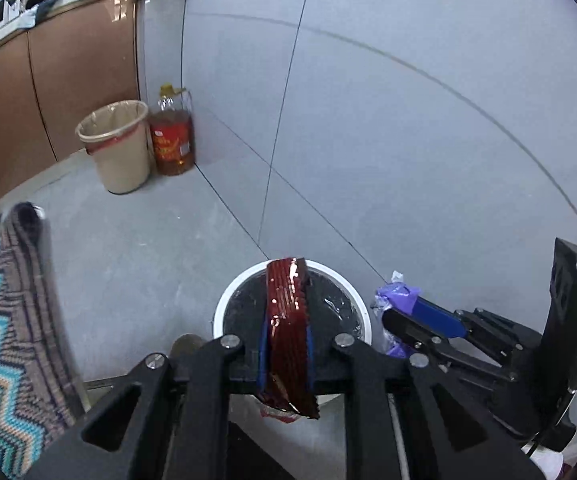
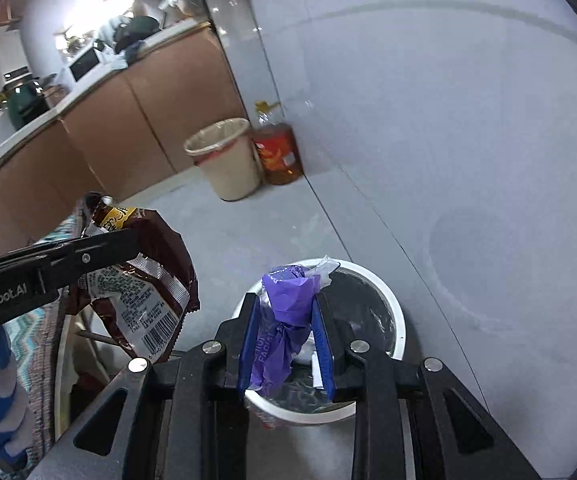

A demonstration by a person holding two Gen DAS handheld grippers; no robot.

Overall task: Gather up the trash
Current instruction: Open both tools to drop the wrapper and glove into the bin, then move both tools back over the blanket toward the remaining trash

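My left gripper (image 1: 287,312) is shut on a brown snack wrapper (image 1: 288,320) and holds it over a white bin (image 1: 224,304) lined with a black bag. The wrapper also shows in the right wrist view (image 2: 144,280), clamped in the left gripper (image 2: 128,240). My right gripper (image 2: 285,328) is shut on a crumpled purple tissue packet (image 2: 288,300) above the same white bin (image 2: 396,320). In the left wrist view the right gripper (image 1: 392,312) and the purple packet (image 1: 398,294) hang just right of the bin.
A beige waste basket (image 1: 114,146) and a bottle of oil (image 1: 172,132) stand in the corner by the brown cabinets (image 1: 48,72). A zigzag-patterned cloth (image 1: 4,340) lies at the left. Grey tiled floor and wall surround the bin.
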